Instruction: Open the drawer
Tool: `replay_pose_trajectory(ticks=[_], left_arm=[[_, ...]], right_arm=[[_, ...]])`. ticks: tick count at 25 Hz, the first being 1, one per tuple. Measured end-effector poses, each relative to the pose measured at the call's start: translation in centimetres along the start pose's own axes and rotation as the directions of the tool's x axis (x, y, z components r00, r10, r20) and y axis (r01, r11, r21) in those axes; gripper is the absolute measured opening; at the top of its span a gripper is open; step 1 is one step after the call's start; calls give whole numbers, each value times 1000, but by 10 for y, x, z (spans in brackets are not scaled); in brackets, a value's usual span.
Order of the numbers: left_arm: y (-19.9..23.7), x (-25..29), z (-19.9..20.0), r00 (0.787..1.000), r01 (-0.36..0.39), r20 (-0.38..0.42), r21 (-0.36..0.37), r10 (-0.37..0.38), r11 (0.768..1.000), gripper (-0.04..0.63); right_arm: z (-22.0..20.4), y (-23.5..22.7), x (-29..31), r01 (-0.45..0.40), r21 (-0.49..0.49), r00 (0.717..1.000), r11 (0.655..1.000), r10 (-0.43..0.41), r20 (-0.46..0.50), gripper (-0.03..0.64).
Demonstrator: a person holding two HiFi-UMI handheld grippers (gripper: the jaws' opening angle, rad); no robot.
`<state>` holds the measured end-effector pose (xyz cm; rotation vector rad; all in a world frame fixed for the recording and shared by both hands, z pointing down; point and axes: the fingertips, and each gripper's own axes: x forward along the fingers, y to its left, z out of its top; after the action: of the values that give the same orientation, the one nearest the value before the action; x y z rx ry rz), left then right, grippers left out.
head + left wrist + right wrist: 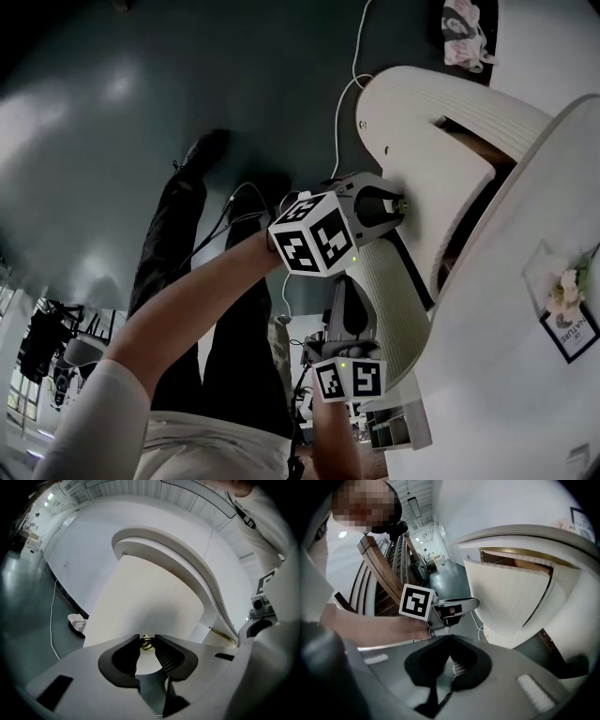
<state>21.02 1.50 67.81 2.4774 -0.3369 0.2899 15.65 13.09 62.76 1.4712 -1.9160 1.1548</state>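
The white rounded cabinet's drawer (422,131) stands pulled part way out, with a dark gap (480,141) behind its curved ribbed front. My left gripper (399,203) is shut on the small brass knob (146,642) of the cream drawer front (150,592), and its pads (161,651) clamp the knob from both sides. The right gripper view shows the drawer front (506,602) with wood (515,560) inside the opening. My right gripper (450,639) hangs lower (348,292), apart from the drawer, shut on nothing.
A white cable (352,66) runs over the dark floor to the cabinet. A pale bundle (77,623) lies on the floor by its base. A framed flower picture (567,314) sits on the cabinet top. The person's legs (178,253) and a wooden frame (382,573) are close by.
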Motion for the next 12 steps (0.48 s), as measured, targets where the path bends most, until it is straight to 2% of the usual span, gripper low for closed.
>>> replay_pose_trajectory(ticks=[12], left_arm=[[-1,-40,-17,999,-2,-45,-11,1,1000,103]], right_arm=[[-2,24,-4,8,37,1000,999,-9,24,9]])
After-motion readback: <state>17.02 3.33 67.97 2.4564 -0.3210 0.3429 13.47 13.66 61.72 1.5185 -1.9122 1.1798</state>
